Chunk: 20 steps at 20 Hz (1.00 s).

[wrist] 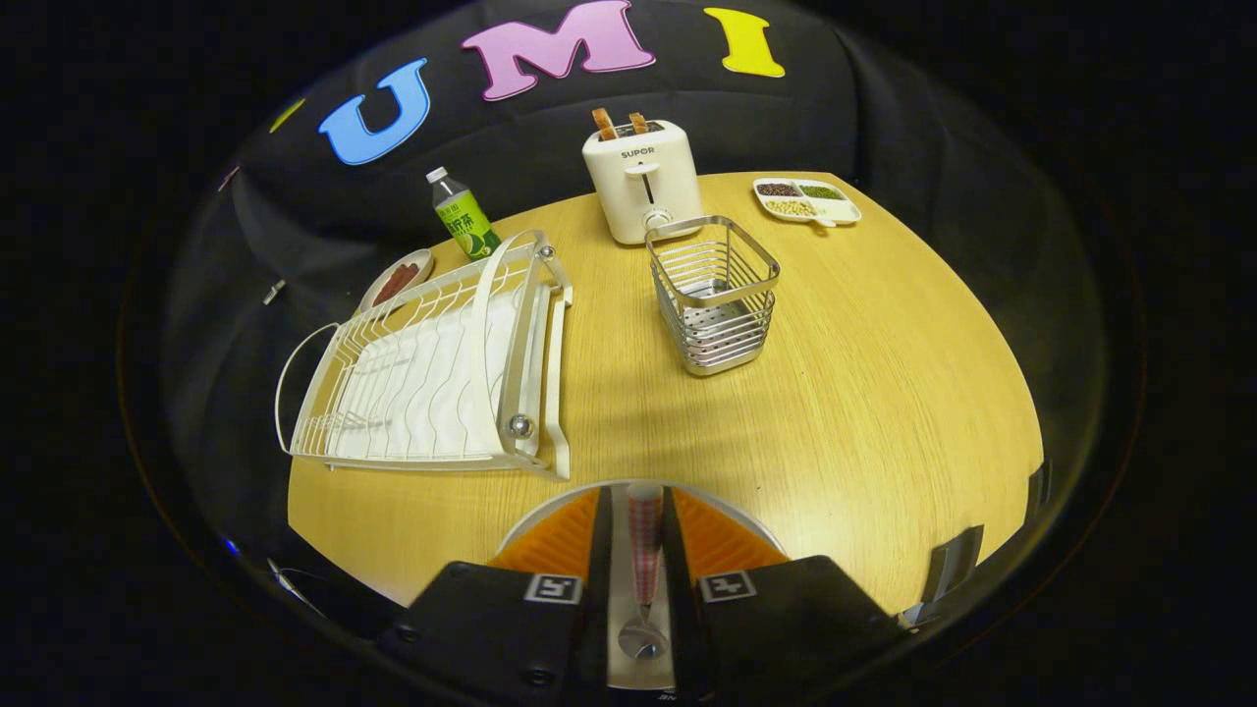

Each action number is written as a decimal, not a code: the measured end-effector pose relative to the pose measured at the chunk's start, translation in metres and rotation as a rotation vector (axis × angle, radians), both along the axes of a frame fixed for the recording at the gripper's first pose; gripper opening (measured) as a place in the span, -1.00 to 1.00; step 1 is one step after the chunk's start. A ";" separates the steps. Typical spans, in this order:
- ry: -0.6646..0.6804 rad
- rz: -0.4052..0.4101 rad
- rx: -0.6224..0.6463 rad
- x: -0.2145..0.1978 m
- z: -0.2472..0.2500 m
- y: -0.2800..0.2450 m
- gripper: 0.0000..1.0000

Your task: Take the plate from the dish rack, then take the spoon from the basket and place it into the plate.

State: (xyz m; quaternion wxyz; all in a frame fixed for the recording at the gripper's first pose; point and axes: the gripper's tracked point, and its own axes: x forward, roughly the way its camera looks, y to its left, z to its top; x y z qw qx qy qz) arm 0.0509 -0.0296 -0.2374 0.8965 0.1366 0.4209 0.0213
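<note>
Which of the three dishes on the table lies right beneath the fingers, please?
The orange round plate with a white rim, under the fingers gripping the spoon; the oval dish and divided tray sit far beyond.

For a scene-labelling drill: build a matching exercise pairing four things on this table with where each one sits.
Things:
1. red-patterned spoon
2. white wire dish rack
3. white toaster with bread
4. green-labelled bottle

Places:
A. behind the silver wire basket
B. between the hand-held gripper fingers, over the orange plate
C. beyond the rack's far end
D. left of the basket

Pairs: 1-B, 2-D, 3-A, 4-C
</note>
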 end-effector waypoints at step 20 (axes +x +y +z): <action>-0.801 -0.098 -0.157 0.012 0.304 -0.029 0.98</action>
